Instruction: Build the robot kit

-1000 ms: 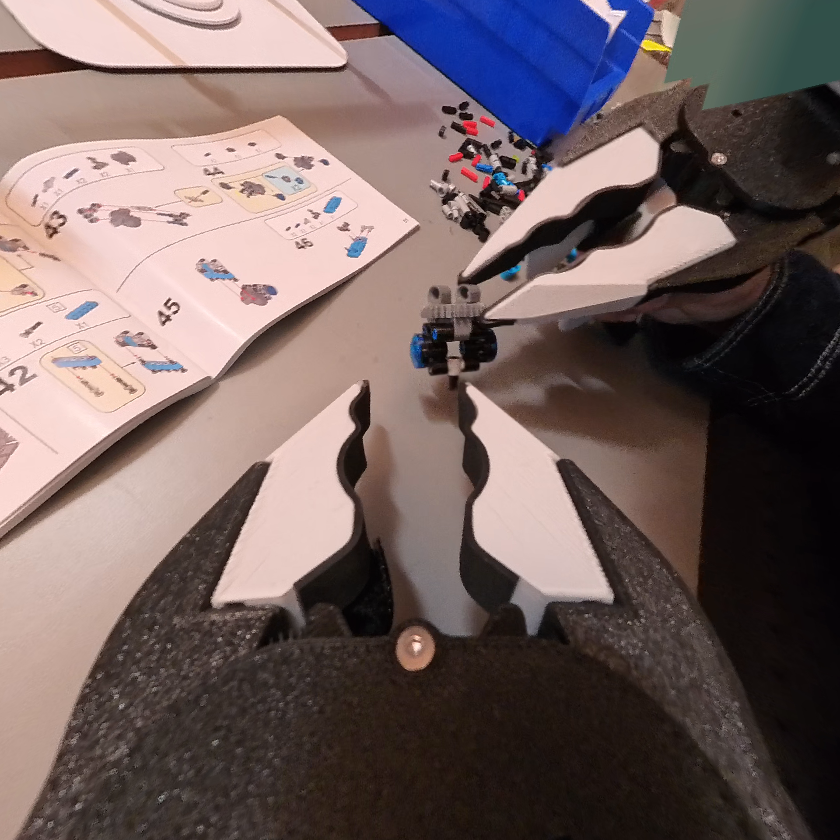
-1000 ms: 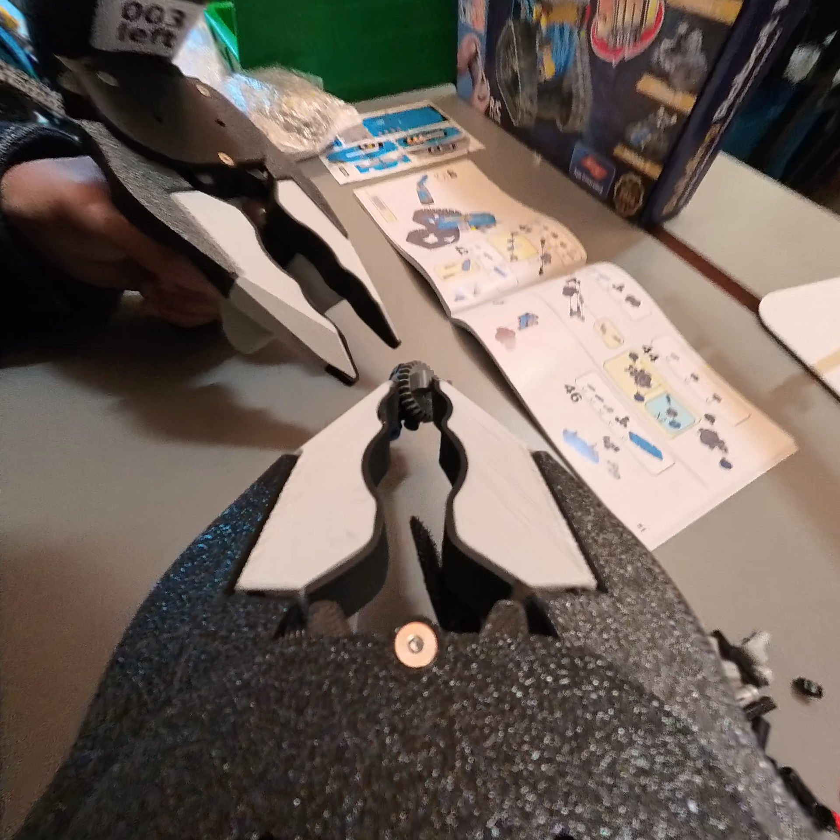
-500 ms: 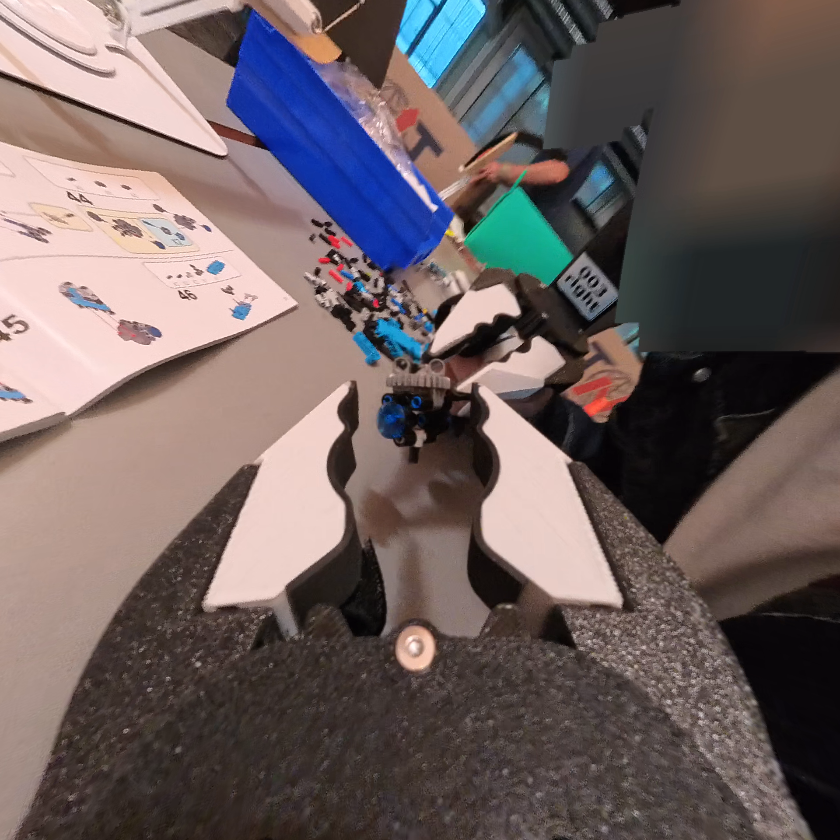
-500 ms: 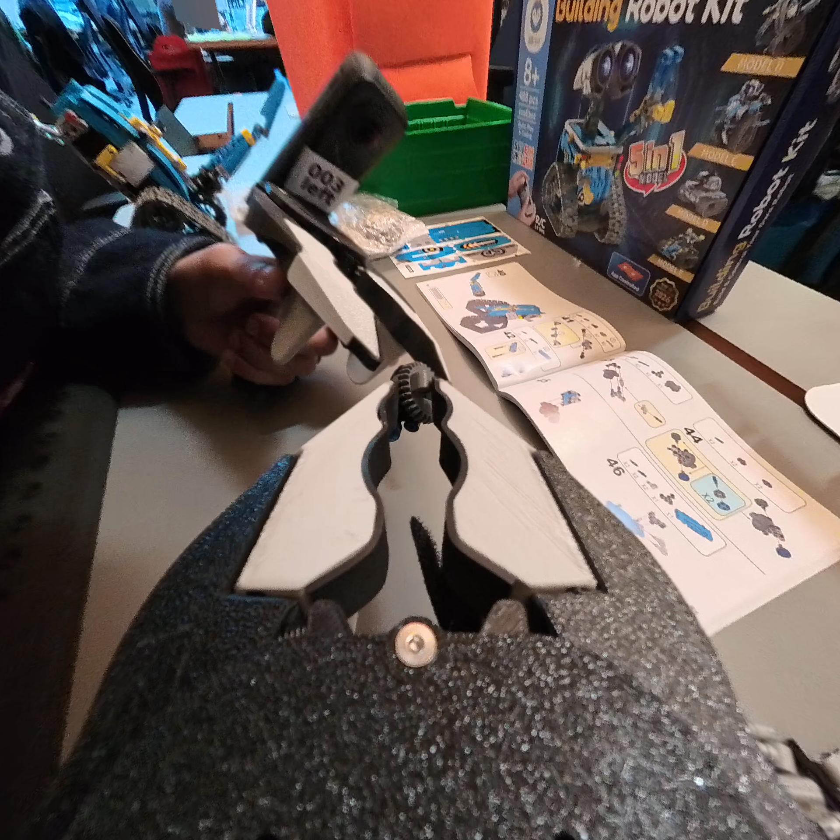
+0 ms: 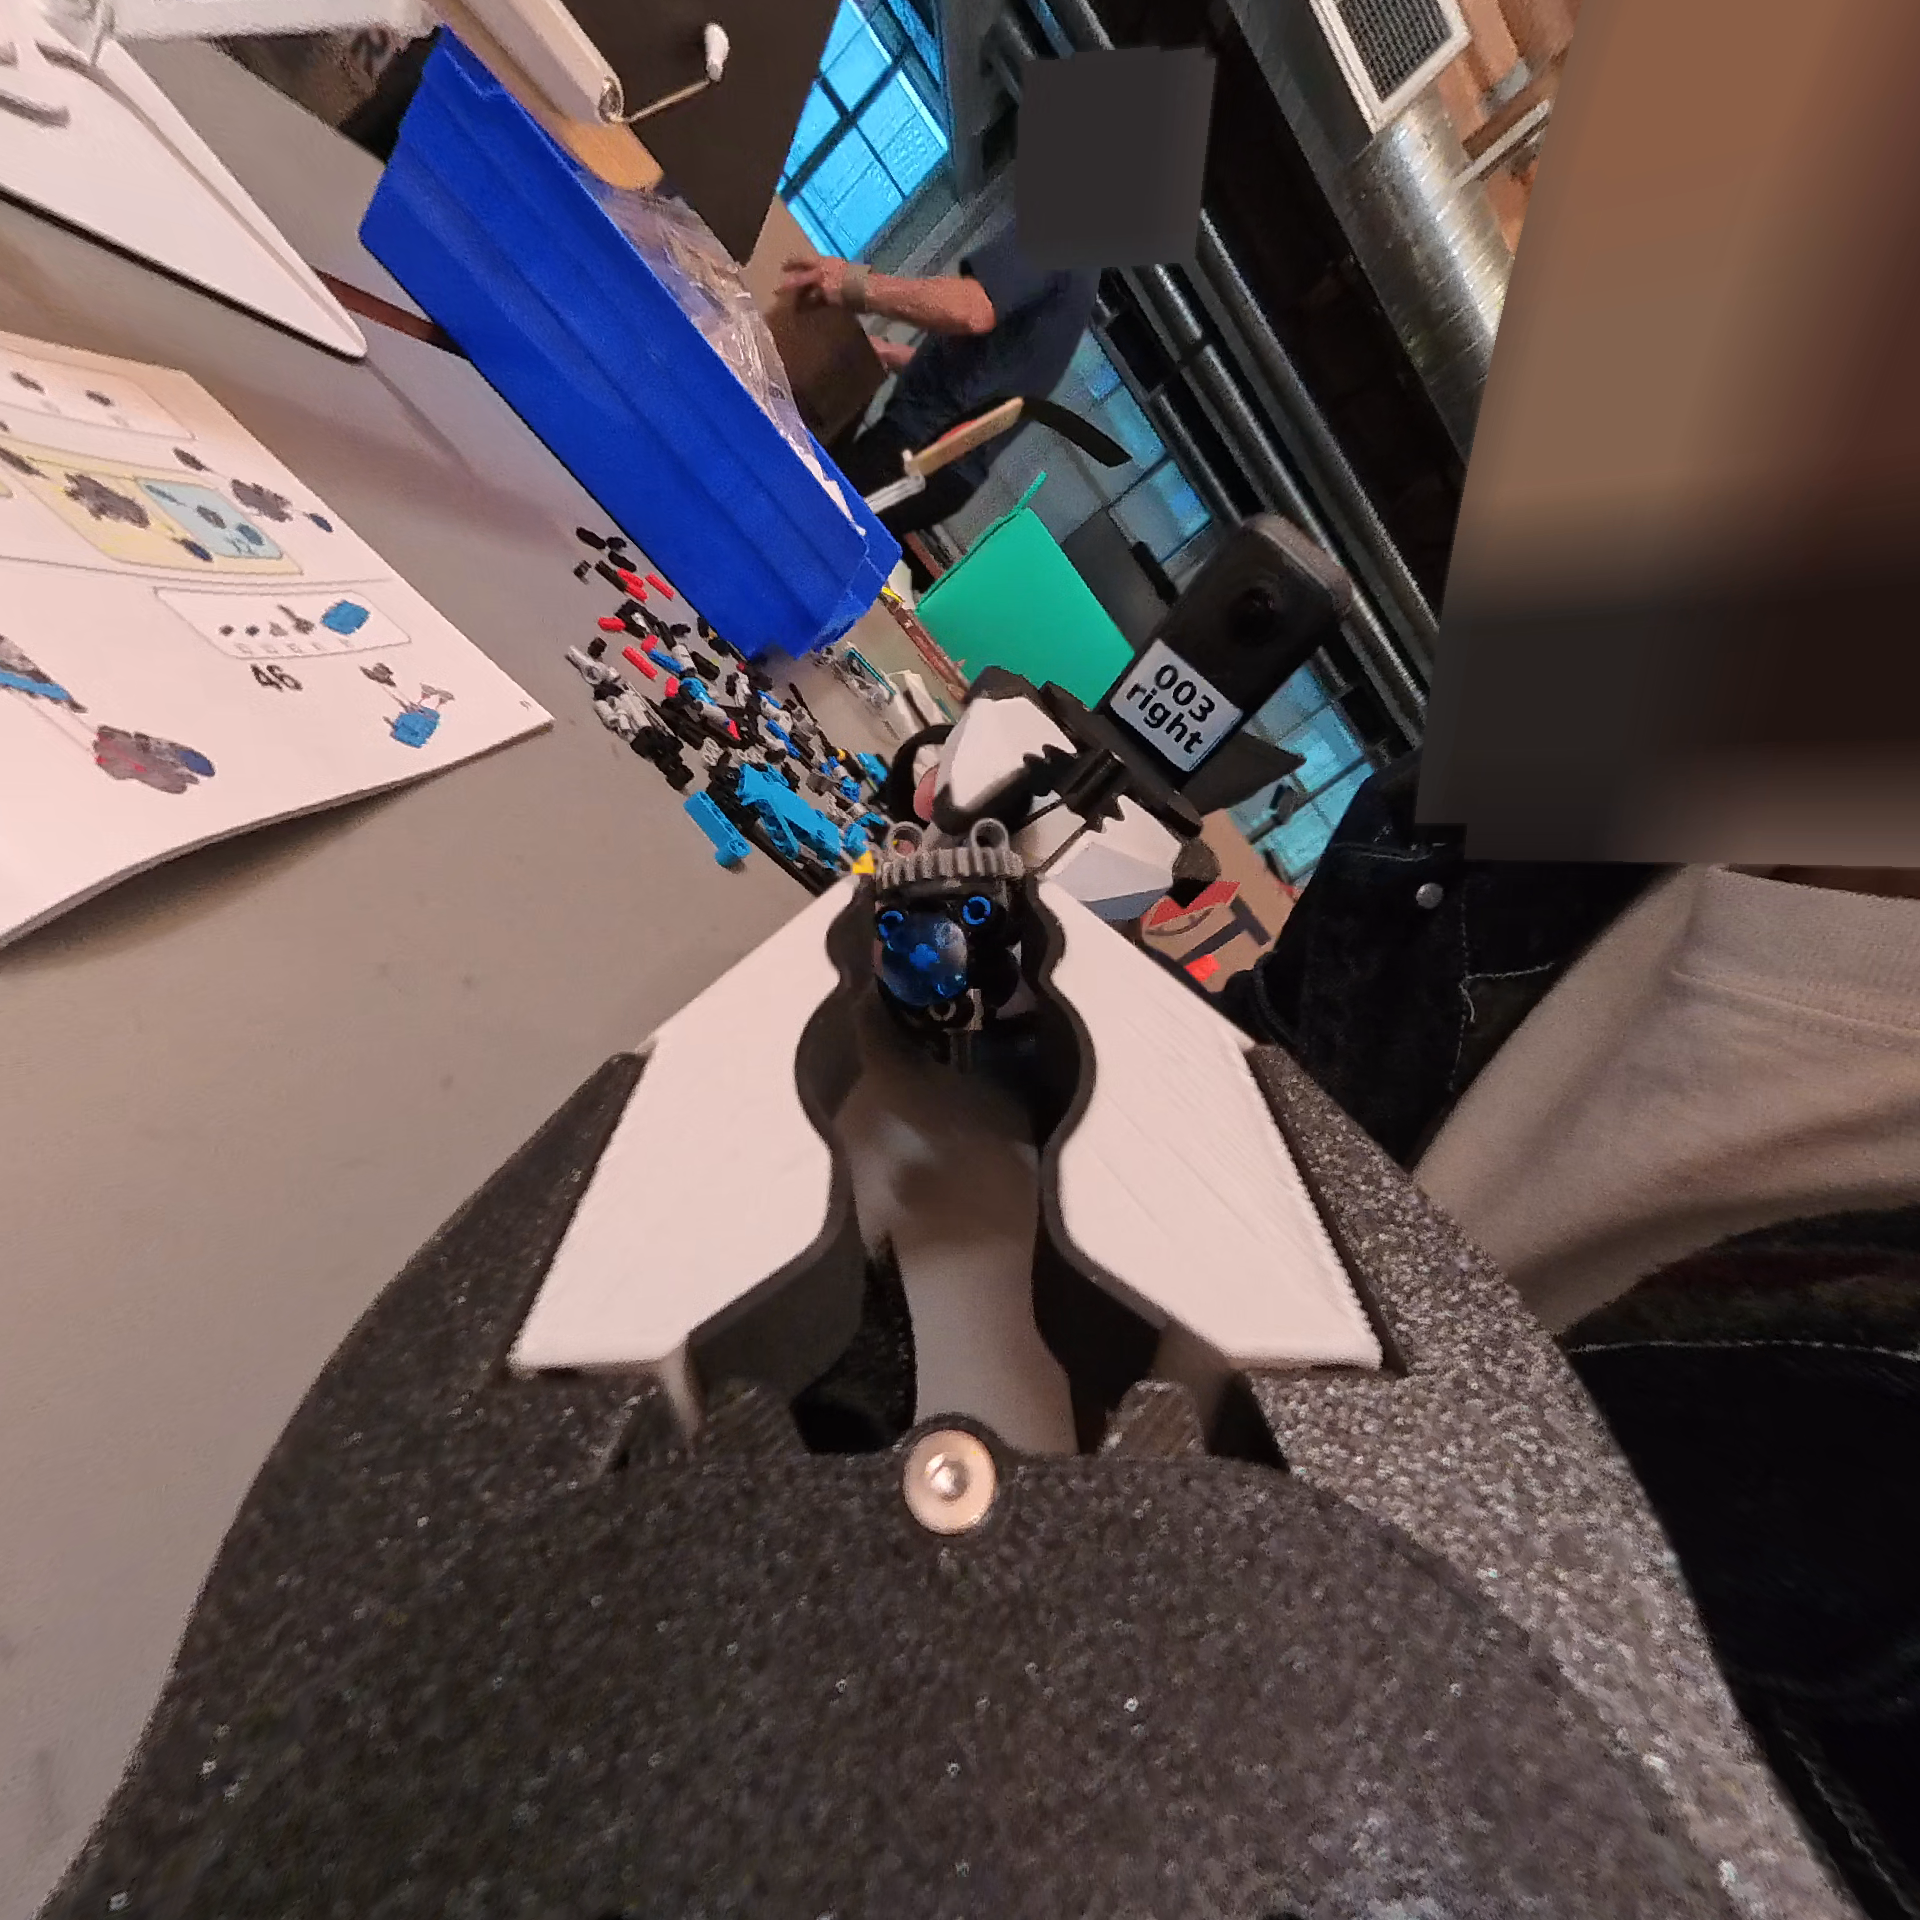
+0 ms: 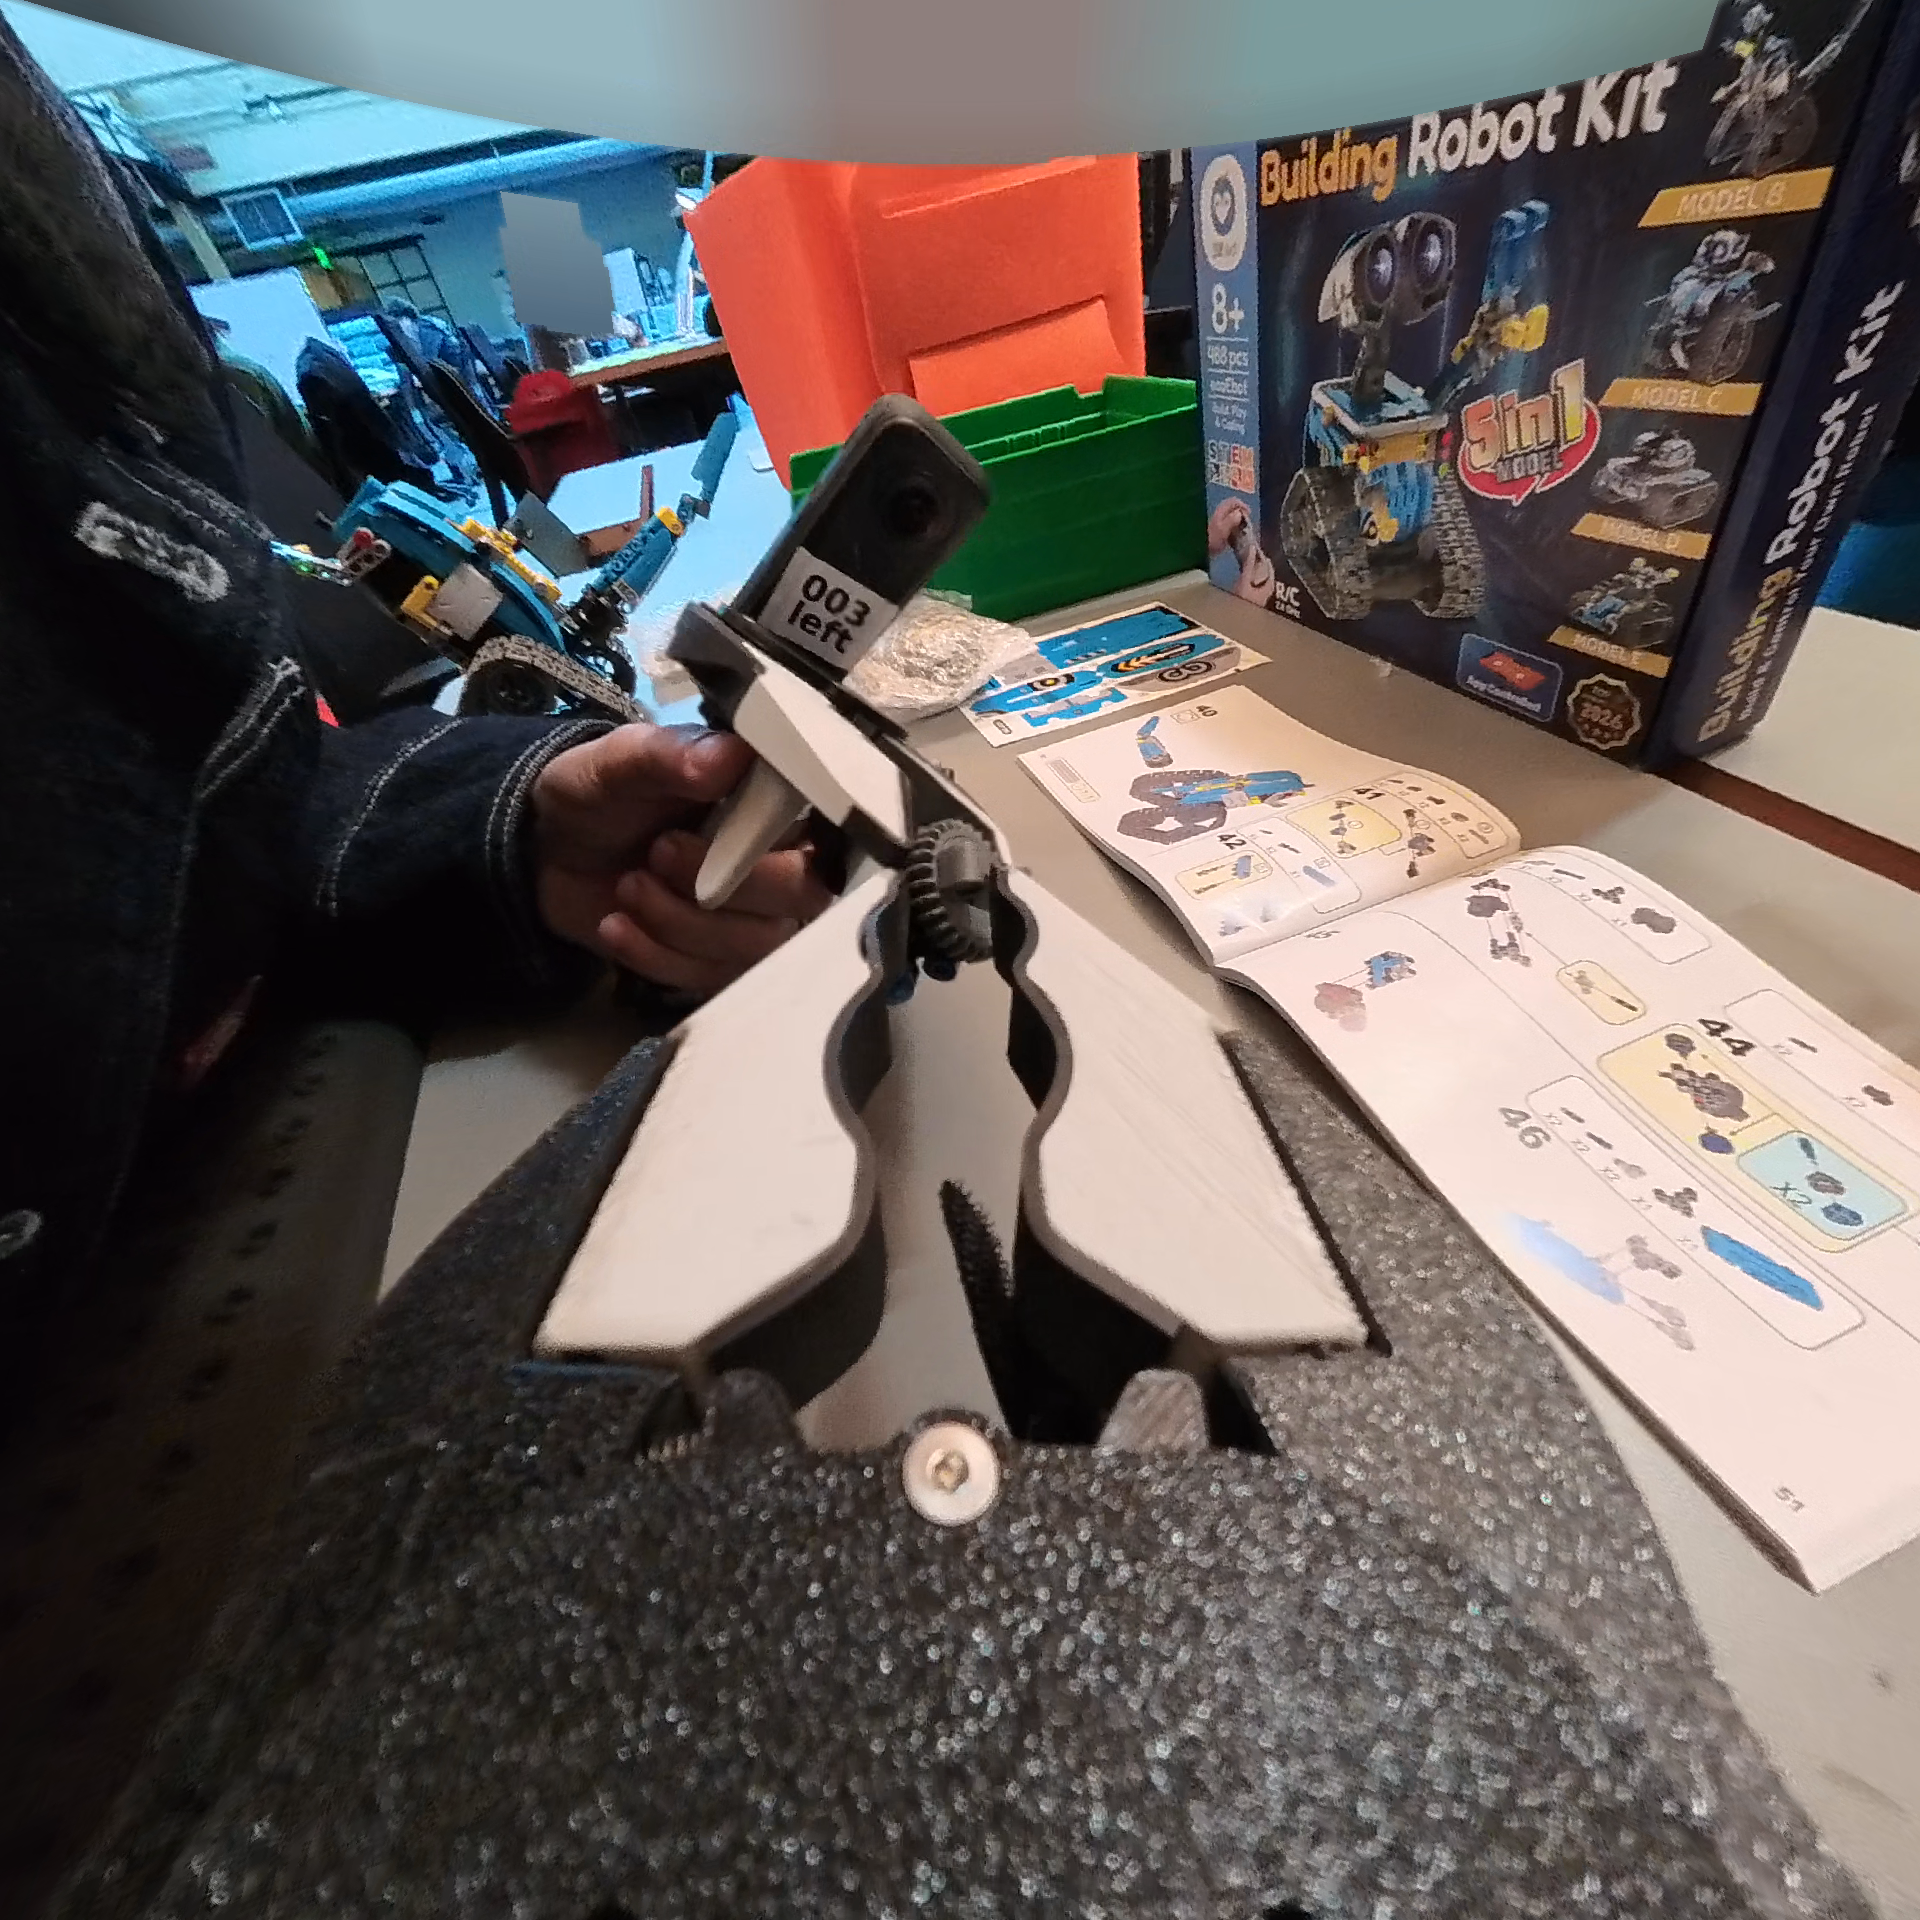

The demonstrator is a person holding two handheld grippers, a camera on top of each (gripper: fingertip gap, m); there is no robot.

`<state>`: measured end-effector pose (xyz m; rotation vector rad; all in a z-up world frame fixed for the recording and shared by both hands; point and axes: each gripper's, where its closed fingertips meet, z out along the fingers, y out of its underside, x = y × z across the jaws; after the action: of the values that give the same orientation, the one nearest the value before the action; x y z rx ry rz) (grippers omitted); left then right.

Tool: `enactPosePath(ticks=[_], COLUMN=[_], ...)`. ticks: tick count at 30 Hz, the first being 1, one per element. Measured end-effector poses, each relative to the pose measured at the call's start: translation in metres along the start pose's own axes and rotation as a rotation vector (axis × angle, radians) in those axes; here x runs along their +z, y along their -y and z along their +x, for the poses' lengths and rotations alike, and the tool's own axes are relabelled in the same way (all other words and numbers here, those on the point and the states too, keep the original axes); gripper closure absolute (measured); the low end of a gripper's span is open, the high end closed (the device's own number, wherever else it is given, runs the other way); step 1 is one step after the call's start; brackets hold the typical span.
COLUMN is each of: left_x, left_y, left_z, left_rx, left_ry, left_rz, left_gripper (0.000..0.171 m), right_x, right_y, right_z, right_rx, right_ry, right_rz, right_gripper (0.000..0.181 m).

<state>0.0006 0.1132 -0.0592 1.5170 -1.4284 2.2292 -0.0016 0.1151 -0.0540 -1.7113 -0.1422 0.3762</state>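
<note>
A small gear assembly of grey toothed wheels, black parts and blue pins is held above the grey table. My left gripper is closed on its sides. My right gripper is shut on the same assembly from the opposite side. In the left wrist view the right gripper comes in from behind the assembly, tips touching it. In the right wrist view the left gripper, held by a hand, meets the gear from the upper left.
An open instruction booklet lies on the table. A blue bin and a pile of small loose parts lie beyond it. A kit box, green bin, sticker sheet and built model stand farther back.
My left gripper moved forward to the assembly and closed around it. Both grippers tilted upward. The right gripper kept its hold throughout.
</note>
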Motion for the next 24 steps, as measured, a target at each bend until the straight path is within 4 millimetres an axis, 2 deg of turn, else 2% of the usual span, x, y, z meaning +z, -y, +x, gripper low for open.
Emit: enactPosePath(ticks=[3, 7, 15, 17, 19, 22, 24], left_x=[0.0, -0.006, -0.028, -0.043, -0.061, -0.098, -0.127], left_y=[0.001, 0.007, 0.013, 0.013, 0.017, 0.016, 0.008], left_z=[0.003, -0.006, -0.035, -0.037, -0.031, -0.025, -0.023], left_rx=[0.029, 0.027, 0.242, 0.302, 0.358, 0.434, 0.436], left_ry=[-0.01, 0.032, 0.332, 0.423, 0.509, 0.68, 0.787], left_rz=[0.007, 0.031, -0.026, -0.056, -0.062, -0.088, -0.104], left_gripper=[0.145, 0.144, 0.144, 0.144, 0.144, 0.144, 0.144], right_x=[0.0, -0.007, -0.006, -0.006, -0.004, 0.004, 0.008], right_y=[0.002, -0.001, -0.017, -0.018, -0.02, -0.032, -0.039], right_z=[-0.001, 0.012, 0.033, 0.035, 0.033, 0.026, 0.021], right_rx=[0.024, 0.037, 0.062, 0.076, 0.093, 0.076, 0.034], right_ry=[0.016, -0.019, -0.117, -0.126, -0.11, -0.082, -0.079], right_rz=[0.018, -0.001, -0.086, -0.093, -0.095, -0.159, -0.234], right_gripper=[0.163, 0.156, 0.155, 0.155, 0.155, 0.155, 0.154])
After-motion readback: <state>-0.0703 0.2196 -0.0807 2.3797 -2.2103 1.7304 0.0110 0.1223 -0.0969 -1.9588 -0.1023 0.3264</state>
